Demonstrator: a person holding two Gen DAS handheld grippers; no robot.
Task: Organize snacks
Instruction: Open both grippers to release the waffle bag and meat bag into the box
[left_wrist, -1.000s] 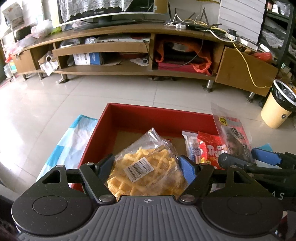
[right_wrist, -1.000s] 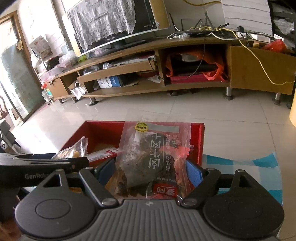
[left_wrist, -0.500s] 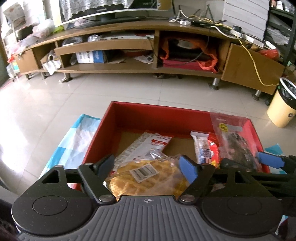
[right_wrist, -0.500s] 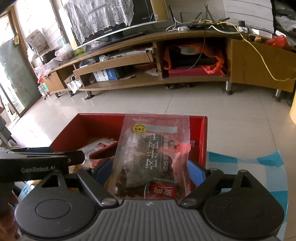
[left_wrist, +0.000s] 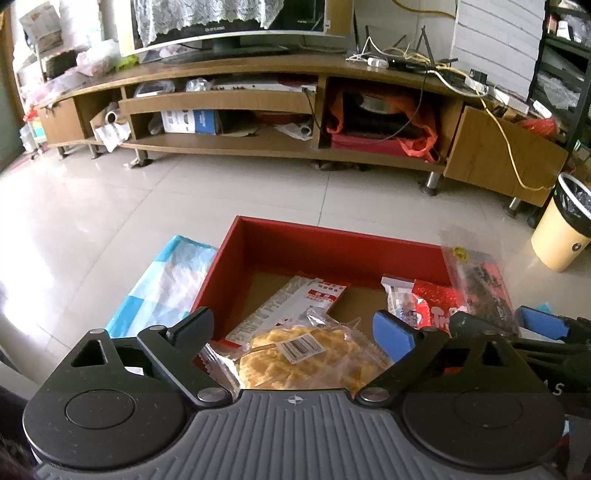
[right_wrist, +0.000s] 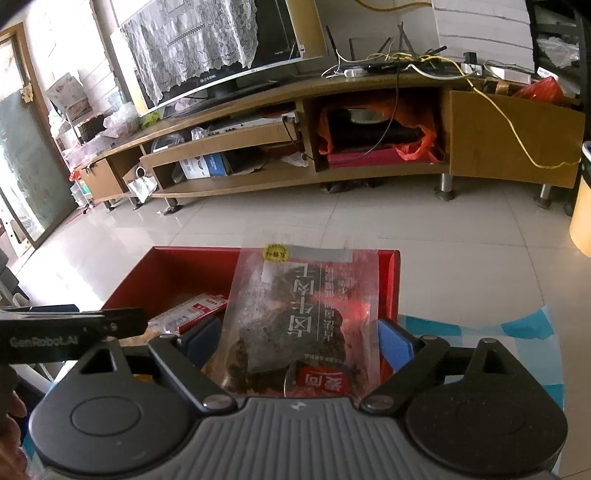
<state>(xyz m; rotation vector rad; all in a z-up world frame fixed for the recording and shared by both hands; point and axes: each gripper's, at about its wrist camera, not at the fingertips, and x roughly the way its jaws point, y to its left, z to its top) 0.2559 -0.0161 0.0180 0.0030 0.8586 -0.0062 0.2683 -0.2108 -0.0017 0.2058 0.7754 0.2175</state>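
Note:
A red box (left_wrist: 332, 247) sits on a blue-and-white checked cloth (left_wrist: 166, 284). In it lie a clear waffle-snack bag (left_wrist: 299, 358), a red-and-white packet (left_wrist: 299, 302) and a red candy packet (left_wrist: 432, 302). My left gripper (left_wrist: 295, 328) is open above the waffle bag, which rests in the box. My right gripper (right_wrist: 299, 343) is shut on a clear bag of dark dried meat (right_wrist: 306, 317), held upright over the box's right side (right_wrist: 388, 280). That bag also shows in the left wrist view (left_wrist: 480, 280).
A long wooden TV stand (left_wrist: 295, 110) with a monitor and cluttered shelves runs along the back wall. A yellow bin (left_wrist: 561, 229) stands on the tiled floor at right. The box's far edge lies near the table edge.
My left gripper let go of the waffle bag, which dropped flat into the box, and the gripper opened wider. The right gripper keeps hold of the meat bag and has moved slightly forward.

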